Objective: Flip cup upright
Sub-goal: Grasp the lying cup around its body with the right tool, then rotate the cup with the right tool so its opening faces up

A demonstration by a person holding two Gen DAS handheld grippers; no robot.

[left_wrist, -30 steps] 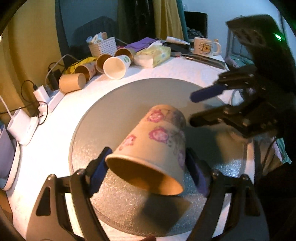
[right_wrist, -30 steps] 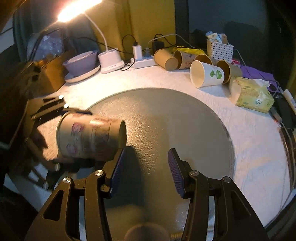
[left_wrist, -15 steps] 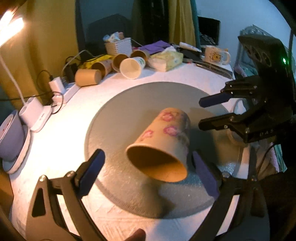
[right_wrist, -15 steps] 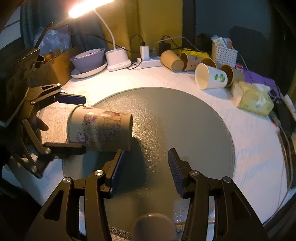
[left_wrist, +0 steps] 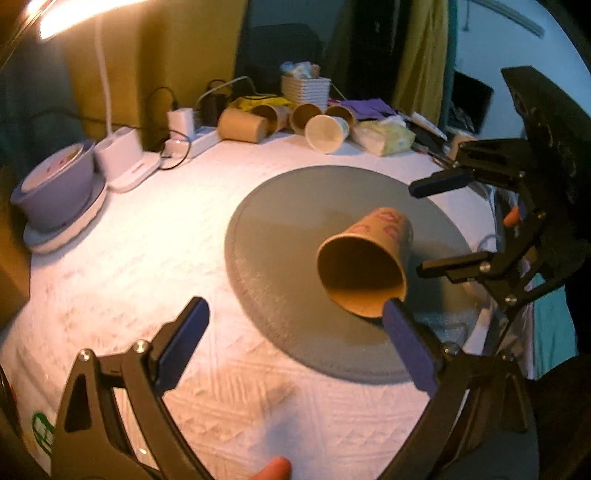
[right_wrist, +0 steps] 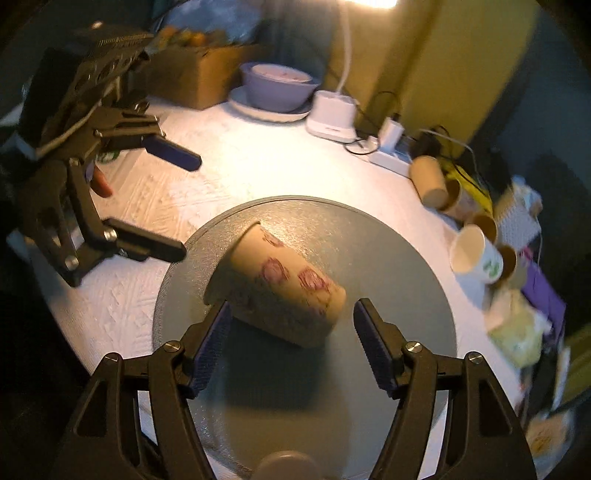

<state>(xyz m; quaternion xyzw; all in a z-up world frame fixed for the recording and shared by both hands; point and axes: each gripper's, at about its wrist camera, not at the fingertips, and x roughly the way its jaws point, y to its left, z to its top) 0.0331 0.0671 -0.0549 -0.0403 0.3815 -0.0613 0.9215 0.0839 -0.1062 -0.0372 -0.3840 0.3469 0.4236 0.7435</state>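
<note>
On gray mat (right_wrist: 388, 258), both wide-open hand-held grippers flank tipped cup (right_wrist: 280, 291).

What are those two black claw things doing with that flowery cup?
A person holds a claw in each hand and wants to stand the flowery paper cup up. Right now it lies on its side on the round grey mat. The right gripper is open around its closed end, not squeezing yet. The left gripper is open too, off by the cup's mouth.

Warm lamp (left_wrist: 66, 14) glare top edge; room dim; fisheye bending edges; right-wrist periphery motion-blurred; soft shadows.
</note>
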